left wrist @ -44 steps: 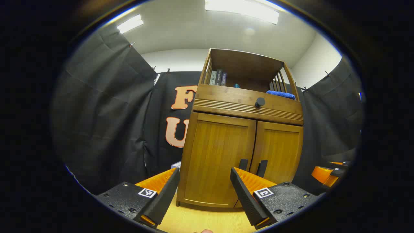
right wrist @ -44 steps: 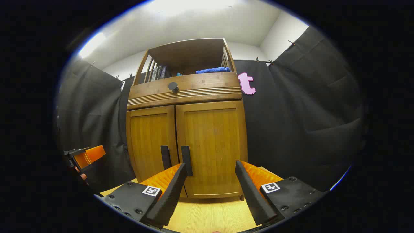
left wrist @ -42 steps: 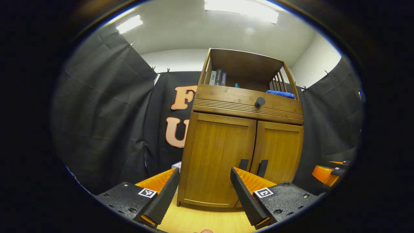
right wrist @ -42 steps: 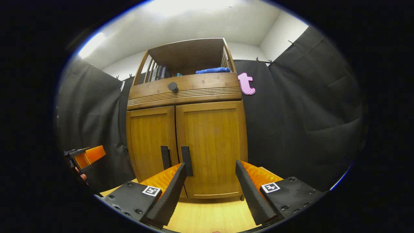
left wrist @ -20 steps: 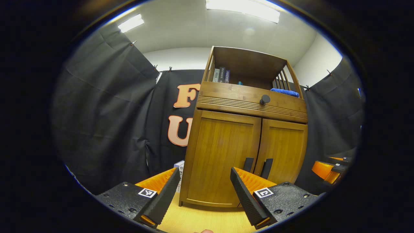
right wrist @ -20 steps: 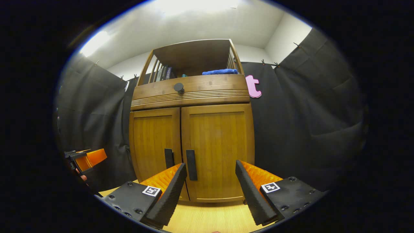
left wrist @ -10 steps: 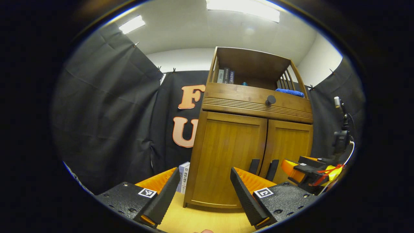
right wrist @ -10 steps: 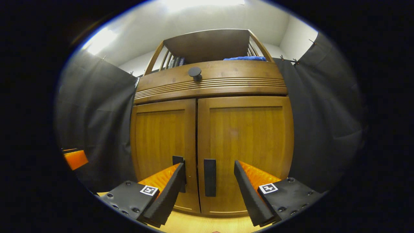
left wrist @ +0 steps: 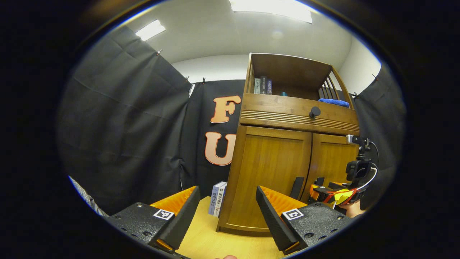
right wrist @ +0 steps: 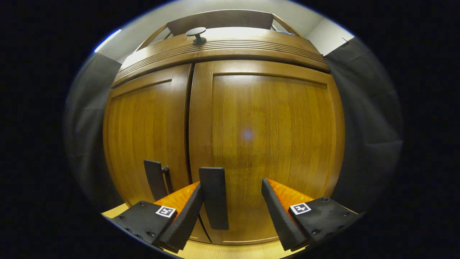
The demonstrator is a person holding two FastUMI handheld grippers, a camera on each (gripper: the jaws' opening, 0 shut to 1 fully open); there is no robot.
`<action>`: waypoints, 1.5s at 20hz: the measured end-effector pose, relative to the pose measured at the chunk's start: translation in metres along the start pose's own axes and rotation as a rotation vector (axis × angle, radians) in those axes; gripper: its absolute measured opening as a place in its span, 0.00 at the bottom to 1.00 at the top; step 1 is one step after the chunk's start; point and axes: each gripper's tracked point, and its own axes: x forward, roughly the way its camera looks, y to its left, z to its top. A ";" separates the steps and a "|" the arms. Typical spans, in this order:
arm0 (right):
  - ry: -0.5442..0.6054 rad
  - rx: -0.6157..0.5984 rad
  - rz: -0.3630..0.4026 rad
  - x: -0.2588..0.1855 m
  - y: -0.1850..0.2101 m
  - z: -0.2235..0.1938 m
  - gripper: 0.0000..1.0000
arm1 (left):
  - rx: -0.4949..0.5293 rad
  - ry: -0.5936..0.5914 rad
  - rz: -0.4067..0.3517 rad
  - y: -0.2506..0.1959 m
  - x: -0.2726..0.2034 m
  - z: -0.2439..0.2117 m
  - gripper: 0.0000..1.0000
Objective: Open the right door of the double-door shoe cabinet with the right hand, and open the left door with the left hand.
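both doors of the shoe cabinet (right wrist: 258,136) are closed, with the right gripper (right wrist: 231,208) close in front of them.

the right door handle (right wrist: 214,203), a dark upright bar, sits between the spread fingers, just beside the left-hand finger (right wrist: 185,216); contact cannot be told. the left door handle (right wrist: 155,180) stands just left of that finger. in the left gripper view the left gripper (left wrist: 226,216) is also wide open, farther back, level, with the left door (left wrist: 269,172) ahead-right and bare wooden floor (left wrist: 201,244) between. the right gripper (left wrist: 329,194), held in a hand (left wrist: 352,208), is at the handles.
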 end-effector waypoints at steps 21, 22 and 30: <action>0.063 0.063 0.114 0.006 0.022 -0.011 0.35 | -0.006 -0.014 -0.026 -0.002 -0.022 0.006 0.92; 0.065 0.057 0.114 0.004 0.022 -0.011 0.27 | -0.002 -0.010 -0.027 -0.001 -0.024 0.005 0.92; 0.055 0.065 0.156 -0.033 0.015 -0.002 0.27 | 0.027 -0.015 -0.048 -0.005 -0.037 0.008 0.94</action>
